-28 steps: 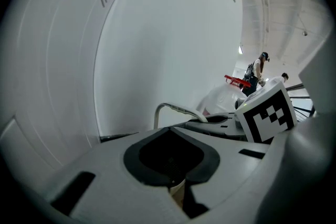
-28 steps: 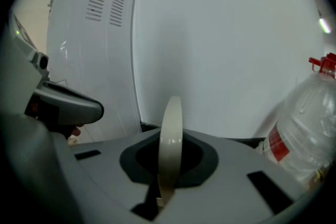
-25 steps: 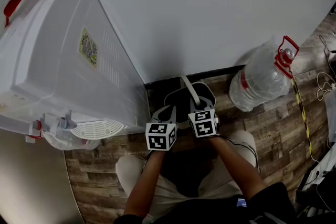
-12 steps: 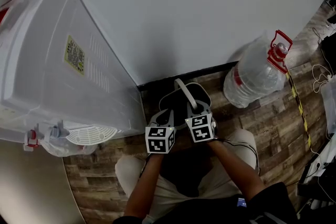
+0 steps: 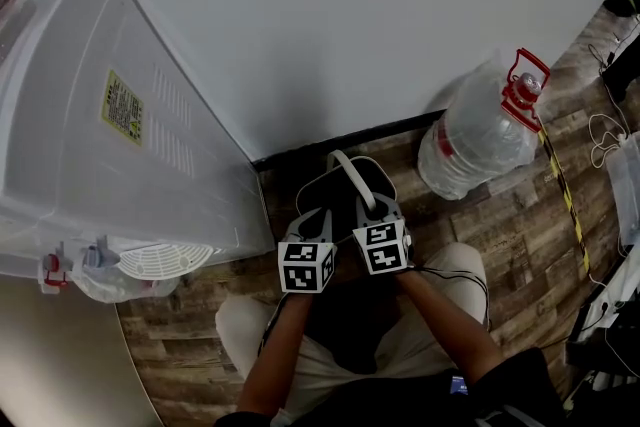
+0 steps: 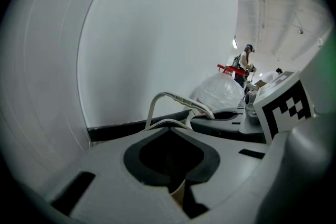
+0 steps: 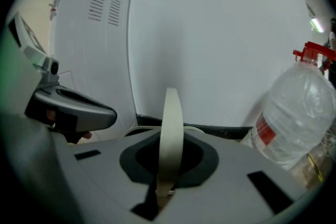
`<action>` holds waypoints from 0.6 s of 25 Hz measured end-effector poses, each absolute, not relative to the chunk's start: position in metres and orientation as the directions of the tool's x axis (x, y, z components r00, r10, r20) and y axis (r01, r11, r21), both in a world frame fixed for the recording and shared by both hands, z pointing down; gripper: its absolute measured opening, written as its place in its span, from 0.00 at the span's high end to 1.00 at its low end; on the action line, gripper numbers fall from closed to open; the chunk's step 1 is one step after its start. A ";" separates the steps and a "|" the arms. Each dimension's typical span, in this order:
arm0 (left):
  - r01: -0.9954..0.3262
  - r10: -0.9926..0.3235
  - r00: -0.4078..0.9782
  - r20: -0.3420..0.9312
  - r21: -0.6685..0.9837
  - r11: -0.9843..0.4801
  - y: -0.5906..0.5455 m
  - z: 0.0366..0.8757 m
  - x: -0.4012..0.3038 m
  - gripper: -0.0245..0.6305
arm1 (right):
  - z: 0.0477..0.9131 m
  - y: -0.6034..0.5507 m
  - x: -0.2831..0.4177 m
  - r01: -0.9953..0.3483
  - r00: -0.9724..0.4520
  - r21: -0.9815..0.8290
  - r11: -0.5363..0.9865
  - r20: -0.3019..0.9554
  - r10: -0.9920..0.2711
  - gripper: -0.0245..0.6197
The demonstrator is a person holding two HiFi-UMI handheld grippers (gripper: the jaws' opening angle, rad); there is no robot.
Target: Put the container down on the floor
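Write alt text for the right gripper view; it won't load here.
The right tool is shut on the pale handle of the container, seen edge-on against a white wall. A clear water bottle with a red top is at right; a white dispenser and the left tool are at left.

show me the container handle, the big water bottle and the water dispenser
container handle (image 5: pixel 355 183), head view, middle of the pale strap
water bottle (image 5: pixel 470 147), head view, clear body below the red cap
water dispenser (image 5: pixel 70 177), head view, white side panel

Container (image 5: pixel 322 191) btwn dispenser (image 5: pixel 120 155), left, & bottle (image 5: pixel 475 147), right.
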State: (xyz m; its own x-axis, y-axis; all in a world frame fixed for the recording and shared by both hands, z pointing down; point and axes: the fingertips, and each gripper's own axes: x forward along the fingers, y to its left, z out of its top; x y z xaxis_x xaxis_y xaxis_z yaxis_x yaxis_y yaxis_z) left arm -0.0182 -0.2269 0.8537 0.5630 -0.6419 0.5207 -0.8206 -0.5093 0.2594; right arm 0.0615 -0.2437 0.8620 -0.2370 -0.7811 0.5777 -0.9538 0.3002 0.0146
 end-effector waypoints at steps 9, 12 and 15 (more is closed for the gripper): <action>-0.809 -0.628 0.580 0.519 0.276 -0.518 -0.224 0.857 -0.010 0.94 | 0.867 -0.237 0.073 -0.961 -0.221 0.008 0.278 0.586 -0.780 0.91; -0.801 -0.621 0.590 0.516 0.278 -0.530 -0.223 0.857 -0.003 0.94 | 0.870 -0.233 0.078 -0.964 -0.211 0.007 0.267 0.591 -0.779 0.91; -0.796 -0.615 0.597 0.515 0.282 -0.536 -0.222 0.858 0.002 0.94 | 0.873 -0.230 0.084 -0.966 -0.204 0.005 0.257 0.596 -0.777 0.91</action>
